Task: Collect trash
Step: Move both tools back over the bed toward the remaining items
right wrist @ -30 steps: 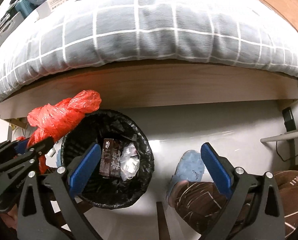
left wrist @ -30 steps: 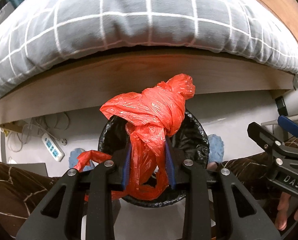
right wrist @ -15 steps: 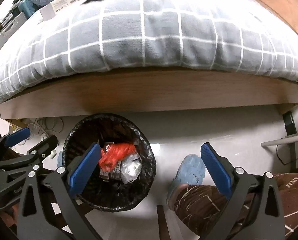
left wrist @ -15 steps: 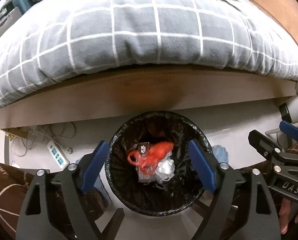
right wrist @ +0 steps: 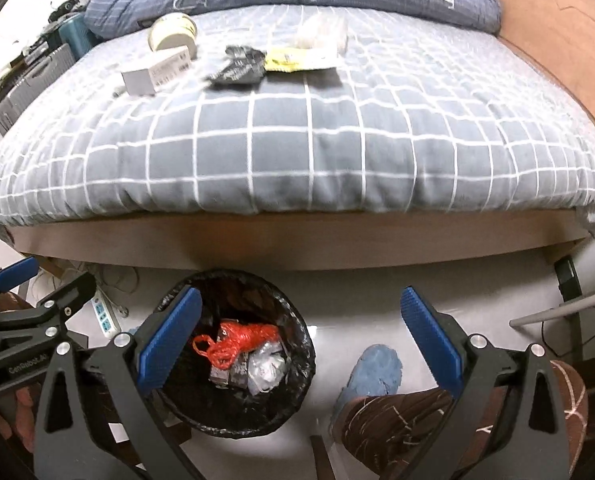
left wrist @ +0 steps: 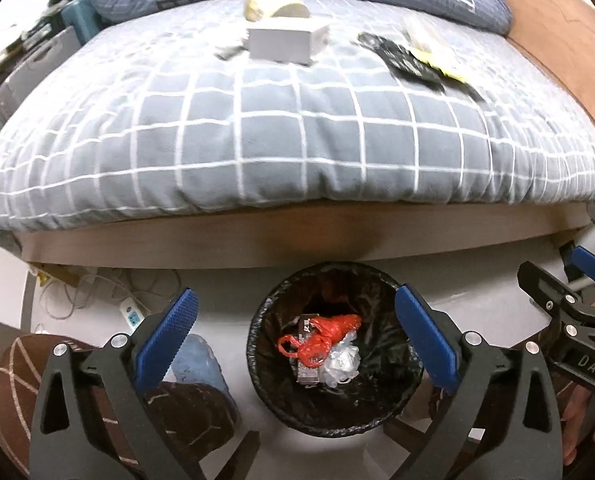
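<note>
Below me at 6 o'clock, red bag [left wrist: 324, 336] sits in bin [left wrist: 397, 412] w/ other trash. Left gripper [left wrist: 295, 340] opening wide, nothing between; right gripper [right wrist: 297, 338] wide, empty. Drop done, I'd say. Next: white box [right wrist: 157, 71] on bed [right wrist: 297, 152], 12 o'clock.

From the left wrist we look steeply down and forward along our two blue-padded fingers [left wrist: 165, 336], with the black-lined bin [left wrist: 409, 392] close below at 6 o'clock and the bed [left wrist: 297, 128] filling 12 o'clock. From the right wrist we face the same way from a spot further right, so the bin [right wrist: 301, 364] slides to 7 o'clock. Both views share the bin, the checked duvet with its litter, the pale floor [right wrist: 357, 292] and the bed's wooden side. Each camera also catches the other gripper at its edge: at 4 o'clock in the left view, 8 o'clock in the right.
</note>
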